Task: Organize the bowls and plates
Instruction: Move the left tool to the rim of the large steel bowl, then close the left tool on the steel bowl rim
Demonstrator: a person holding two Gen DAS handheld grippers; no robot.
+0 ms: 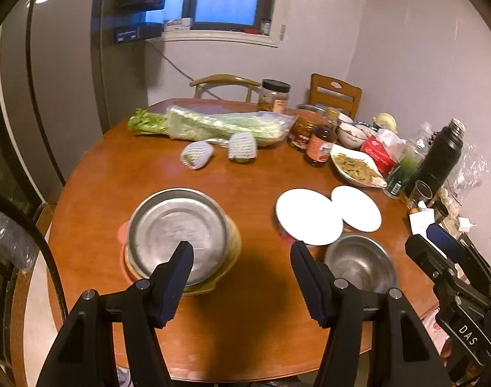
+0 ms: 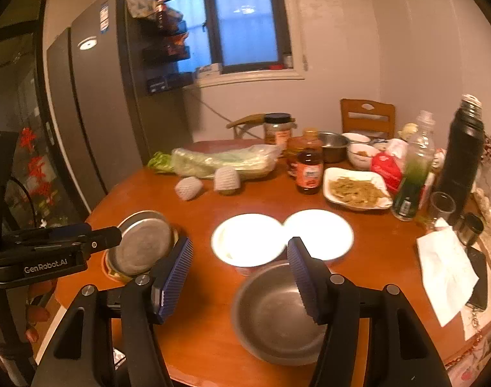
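Observation:
A round steel plate (image 1: 178, 232) lies on top of a yellowish dish on the wooden table (image 1: 245, 316), left of centre; it also shows in the right wrist view (image 2: 142, 243). Two white plates (image 1: 305, 216) (image 1: 356, 208) lie side by side, the nearer one resting on something reddish. A steel bowl (image 1: 358, 262) (image 2: 274, 316) stands just in front of them. My left gripper (image 1: 242, 251) is open and empty above the table between the steel plate and the bowl. My right gripper (image 2: 239, 248) is open and empty, just above the steel bowl.
At the back lie bagged cabbage (image 1: 226, 125) and two foam-netted fruits (image 1: 197, 154). On the right stand jars, a sauce bottle (image 1: 321, 145), a dish of food (image 1: 355, 166), bowls, a black flask (image 1: 442, 158) and a glass. A fridge stands left; two chairs stand behind.

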